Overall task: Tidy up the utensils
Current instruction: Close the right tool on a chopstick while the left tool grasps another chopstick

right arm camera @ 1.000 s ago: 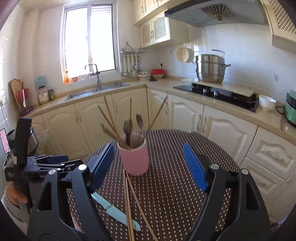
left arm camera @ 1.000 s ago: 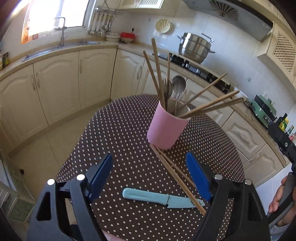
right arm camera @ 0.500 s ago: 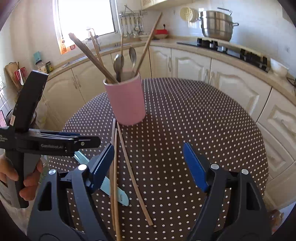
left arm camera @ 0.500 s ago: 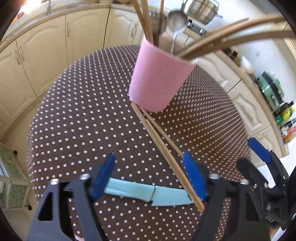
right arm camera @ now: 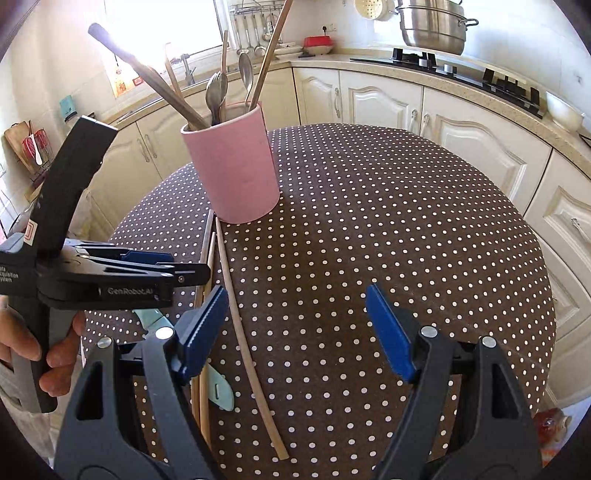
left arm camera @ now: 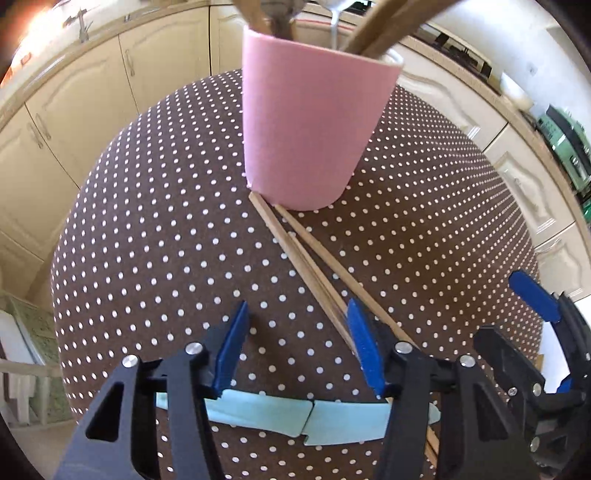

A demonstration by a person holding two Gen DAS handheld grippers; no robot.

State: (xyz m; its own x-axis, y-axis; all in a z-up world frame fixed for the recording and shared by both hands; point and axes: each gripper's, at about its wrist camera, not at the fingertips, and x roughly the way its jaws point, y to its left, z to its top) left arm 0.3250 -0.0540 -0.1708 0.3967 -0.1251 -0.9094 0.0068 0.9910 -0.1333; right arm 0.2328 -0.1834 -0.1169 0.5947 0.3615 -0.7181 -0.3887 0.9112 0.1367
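A pink cup (left arm camera: 306,129) (right arm camera: 236,166) holding chopsticks and spoons stands on the brown dotted table (left arm camera: 147,258). From its base, loose wooden chopsticks (left arm camera: 306,258) (right arm camera: 207,280) run toward me. A teal knife (left arm camera: 280,410) (right arm camera: 218,387) lies crosswise on them. My left gripper (left arm camera: 298,350) (right arm camera: 192,271) points steeply down just above the knife. Its jaws are closing, and the pads touch nothing. The chopstick pair passes close to its right pad. My right gripper (right arm camera: 297,295) (left arm camera: 535,306) hovers open over bare cloth beside a single chopstick (right arm camera: 251,350).
A hand (right arm camera: 37,350) holds the left gripper at the table's left edge. Cream cabinets ring the table, with a steel pot (right arm camera: 432,22) on the hob at the back right and a sink under the window. The table's right half (right arm camera: 406,221) carries nothing.
Both grippers have dropped toward the table and tilted downward. The left one has come in over the knife and its jaws have narrowed. The right gripper's jaws stay equally wide.
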